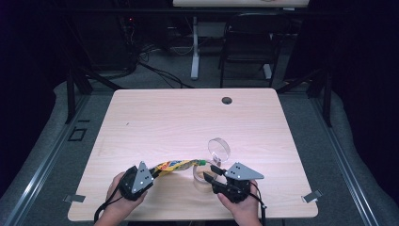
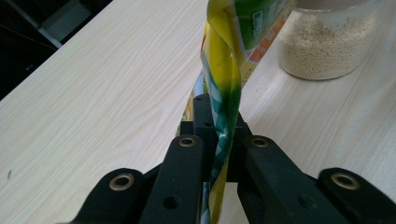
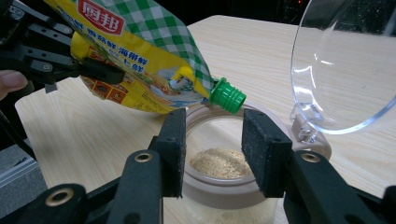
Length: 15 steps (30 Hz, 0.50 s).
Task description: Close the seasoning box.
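I have the left gripper (image 1: pixel 151 173) pinched flat on the bottom edge of the seasoning pouch (image 3: pixel 140 60), which hangs tipped over the jar (image 3: pixel 224 186) with its green spout (image 3: pixel 227 96) just above the rim on the far side. The right gripper (image 1: pixel 212 176) is clamped across the jar's collar, one pad on each side, bracing it near my edge of the counter (image 1: pixel 188 117); the jar already has a layer of pale granules (image 3: pixel 217 163) in the bottom, and its clear hinged lid (image 3: pixel 345 65) stands open behind. My worry is the spout: it sits close to the rim rather than over the middle, so a small drift of my left hand would likely send granules onto the collar or the counter. The pouch is floppy and held only by its tail, so it could sag or twist and swing the spout off line. The lid could also fall shut onto the spout if I nudge the jar. A steeper tilt might dump everything at once.
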### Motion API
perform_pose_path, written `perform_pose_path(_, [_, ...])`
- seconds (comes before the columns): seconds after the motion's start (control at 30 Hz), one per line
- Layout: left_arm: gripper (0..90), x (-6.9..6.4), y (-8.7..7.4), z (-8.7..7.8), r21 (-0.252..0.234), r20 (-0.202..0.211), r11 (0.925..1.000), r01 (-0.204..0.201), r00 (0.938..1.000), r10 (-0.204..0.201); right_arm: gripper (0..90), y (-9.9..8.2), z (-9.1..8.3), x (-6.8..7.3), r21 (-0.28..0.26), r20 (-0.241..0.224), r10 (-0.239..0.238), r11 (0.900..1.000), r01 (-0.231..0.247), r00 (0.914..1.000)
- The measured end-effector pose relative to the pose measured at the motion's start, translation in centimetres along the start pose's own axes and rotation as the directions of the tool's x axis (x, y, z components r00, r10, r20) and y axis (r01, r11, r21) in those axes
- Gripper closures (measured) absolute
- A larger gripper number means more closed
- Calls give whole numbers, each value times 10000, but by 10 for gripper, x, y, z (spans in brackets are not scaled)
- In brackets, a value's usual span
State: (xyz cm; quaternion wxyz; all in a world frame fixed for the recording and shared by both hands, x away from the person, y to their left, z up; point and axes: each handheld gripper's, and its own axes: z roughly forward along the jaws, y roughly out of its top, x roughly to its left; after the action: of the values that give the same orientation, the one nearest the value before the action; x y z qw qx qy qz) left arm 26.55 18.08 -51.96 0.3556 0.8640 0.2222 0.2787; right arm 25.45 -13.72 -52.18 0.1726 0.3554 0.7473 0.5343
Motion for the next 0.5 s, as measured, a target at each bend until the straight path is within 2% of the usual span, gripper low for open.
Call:
perform_pose_path(0.27, [890, 5, -5, 0, -247, 75, 9971, 714, 9974, -713, 605, 0, 0, -1, 10, 3, 9, 10000, -9, 10000])
perform_pose_path(0.5, [889, 8, -9, -1, -308, 82, 9947, 982, 9952, -980, 605, 0, 0, -1, 15, 17, -4, 10000, 4, 10000])
